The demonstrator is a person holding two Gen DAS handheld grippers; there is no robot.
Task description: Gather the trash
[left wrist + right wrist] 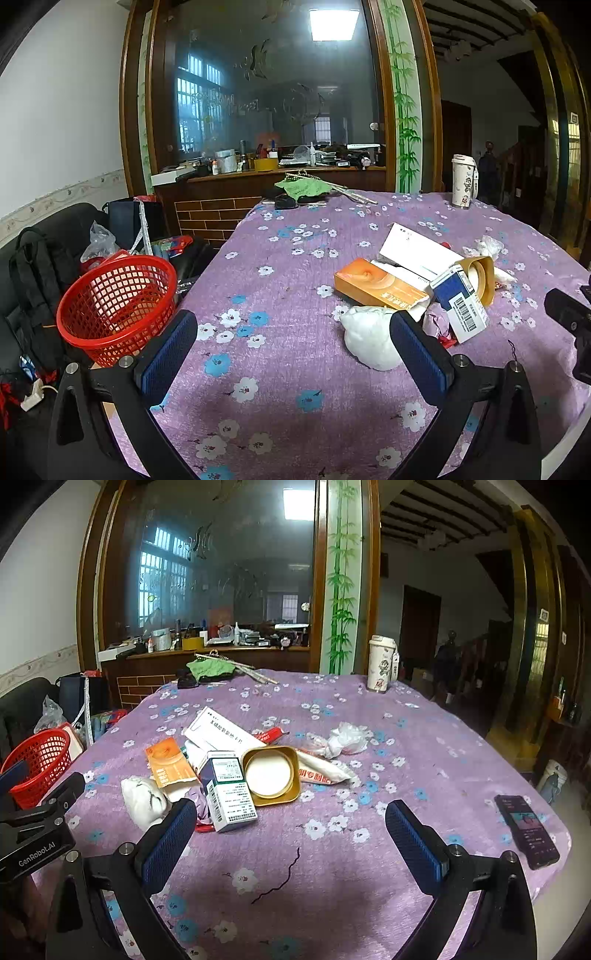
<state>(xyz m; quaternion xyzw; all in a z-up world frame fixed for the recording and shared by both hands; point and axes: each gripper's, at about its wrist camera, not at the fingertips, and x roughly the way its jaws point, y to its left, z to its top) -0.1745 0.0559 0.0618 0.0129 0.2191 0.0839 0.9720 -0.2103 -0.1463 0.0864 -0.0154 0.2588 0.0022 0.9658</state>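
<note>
Holding both claws wide open and empty, you have the left claw [293, 345] above the near left part of the counter [295, 369], which wears a purple flowered cloth, and the right claw [291, 830] above its near middle. Your trash lies in a loose heap toward the centre: an orange box [168, 762] flat on the cloth, a blue and white box [229, 794] leaning against a gold tub [271, 775] tipped on its side, a long white box [221, 733] behind them, a white wad [144, 801] just beside your right claw's left finger, and a crumpled clear bag [347, 740] a little further back. In the left view the white wad sits just beside the left claw's right finger. A red basket [116, 302] stands off the left edge of the counter, beside a black backpack [37, 280]. Well apart from the heap, a white cup [380, 662] stands upright at the far side, and a phone [526, 830] lies flat near the right edge.
</note>
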